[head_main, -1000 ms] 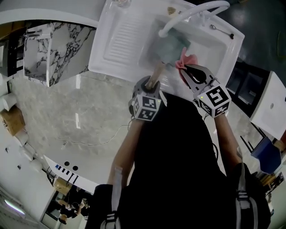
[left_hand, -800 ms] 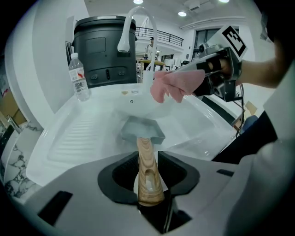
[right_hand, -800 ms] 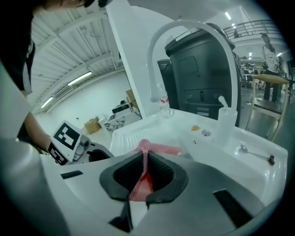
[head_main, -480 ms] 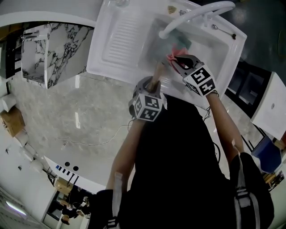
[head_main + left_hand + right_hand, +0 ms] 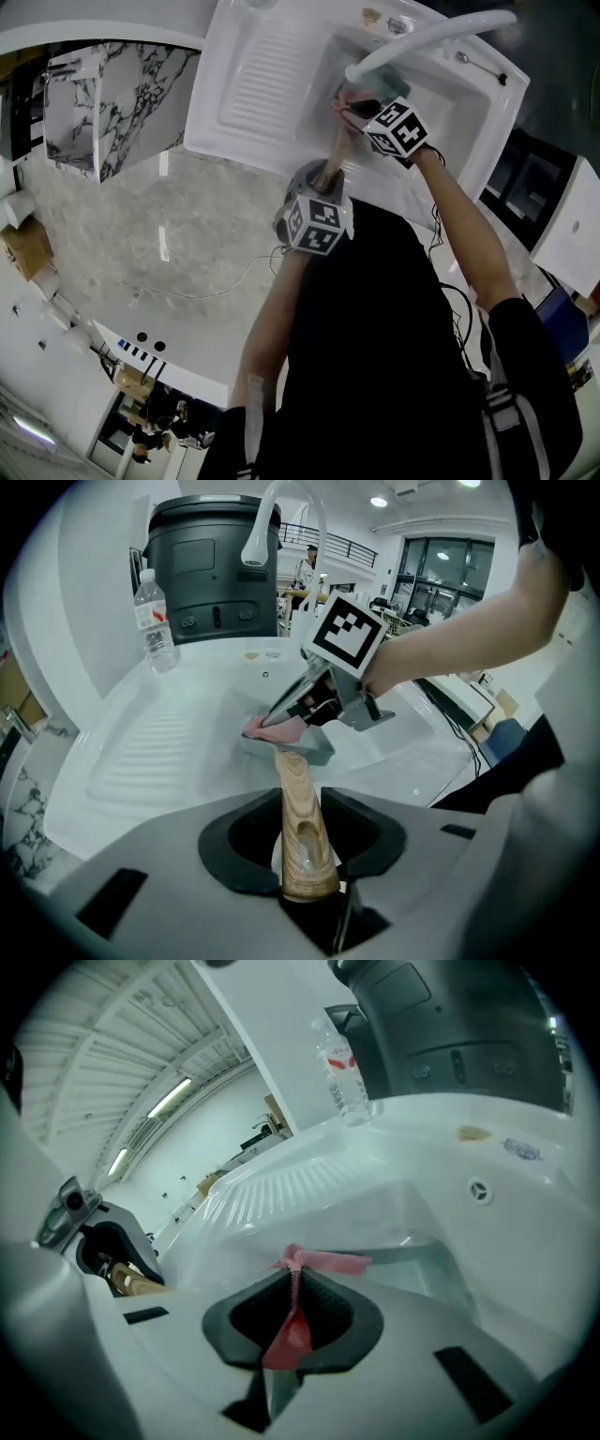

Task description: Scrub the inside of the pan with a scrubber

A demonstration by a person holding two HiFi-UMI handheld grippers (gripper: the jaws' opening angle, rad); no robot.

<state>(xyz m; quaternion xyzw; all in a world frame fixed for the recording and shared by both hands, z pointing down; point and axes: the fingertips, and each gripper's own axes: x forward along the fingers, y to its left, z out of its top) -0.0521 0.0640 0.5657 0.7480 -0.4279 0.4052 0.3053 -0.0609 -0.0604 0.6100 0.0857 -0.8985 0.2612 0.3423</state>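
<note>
One grey, straight-sided pan (image 5: 314, 749) lies in the basin of the white sink (image 5: 141, 752), its wooden handle (image 5: 295, 789) pointing toward the sink's front edge. The left gripper (image 5: 305, 841), whose jaws have just been closing, is clamped on that handle. Inside the basin, at the pan's near rim, the right gripper (image 5: 309, 705) pinches a pink scrubber (image 5: 270, 729) between jaws drawn almost together. A water bottle (image 5: 155, 621) stands on the sink's back rim, behind the ribbed drainboard (image 5: 159, 742).

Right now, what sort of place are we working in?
Likely a kitchen sink station set in a large open hall: white moulded sink with ribbed drainboard, curved white tap, dark-framed windows behind.
</note>
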